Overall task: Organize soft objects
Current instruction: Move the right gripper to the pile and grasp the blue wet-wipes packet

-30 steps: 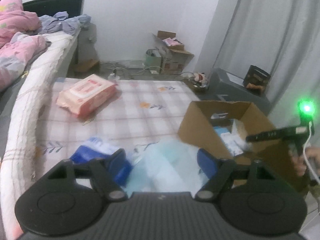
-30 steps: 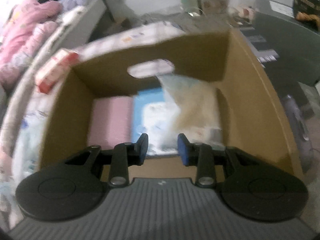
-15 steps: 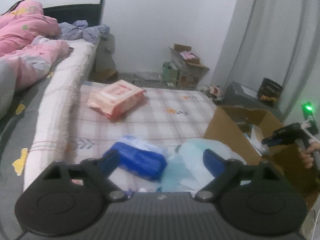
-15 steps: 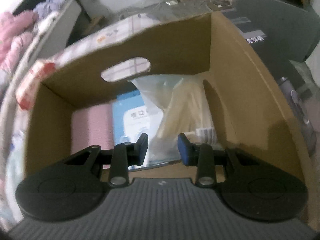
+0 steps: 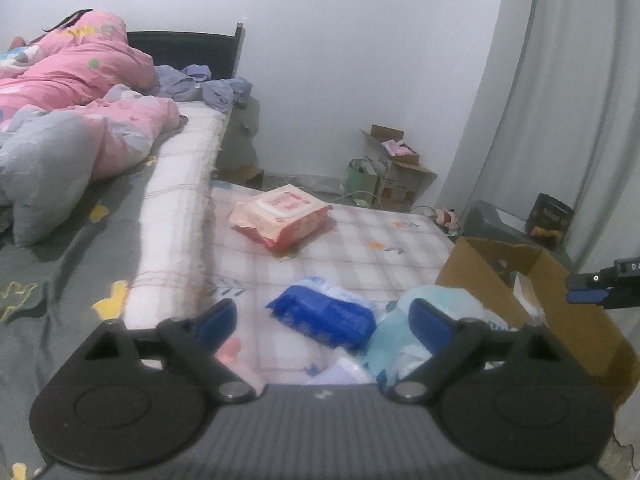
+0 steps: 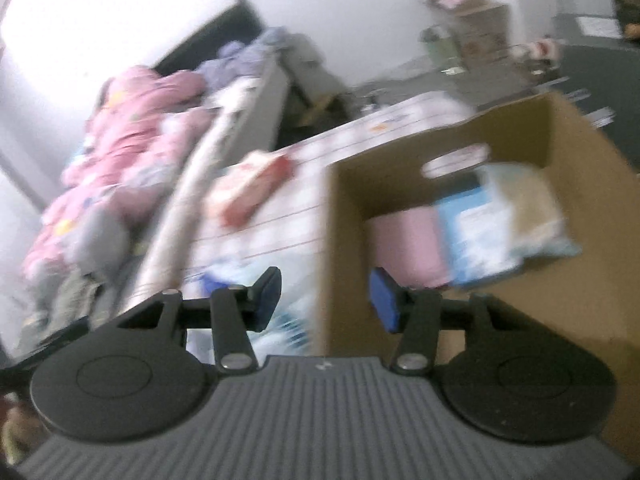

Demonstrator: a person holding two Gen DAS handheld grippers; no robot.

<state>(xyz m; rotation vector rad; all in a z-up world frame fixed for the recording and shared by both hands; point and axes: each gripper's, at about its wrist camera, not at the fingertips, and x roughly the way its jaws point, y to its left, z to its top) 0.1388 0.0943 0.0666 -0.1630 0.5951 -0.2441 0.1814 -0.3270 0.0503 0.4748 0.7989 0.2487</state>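
Observation:
My left gripper (image 5: 324, 316) hangs over the checked mattress (image 5: 344, 256), its jaws still opening wide with nothing pressed between them. A blue soft pack (image 5: 326, 314) and a pale teal pack (image 5: 404, 336) lie just beyond its fingers. Farther back rests a pink wipes pack (image 5: 280, 220). The cardboard box (image 6: 400, 184) holds a pink pack (image 6: 404, 248), a blue-and-white pack (image 6: 476, 236) and a clear bag (image 6: 532, 216). My right gripper (image 6: 324, 300) is above the box's near left corner, jaws opening and holding nothing; its tip (image 5: 588, 292) shows at the right edge of the left wrist view.
A bed with a pink quilt (image 5: 80, 120) and purple clothes (image 5: 200, 88) runs along the left. Open cartons (image 5: 392, 164) stand by the far wall. A grey case (image 5: 504, 220) with a dark box on it sits before the curtain (image 5: 560, 100).
The left gripper has swung left and opened wider, so the bed fills more of its view. The right gripper has pulled up and back out of the box, opening, and left the clear bag inside.

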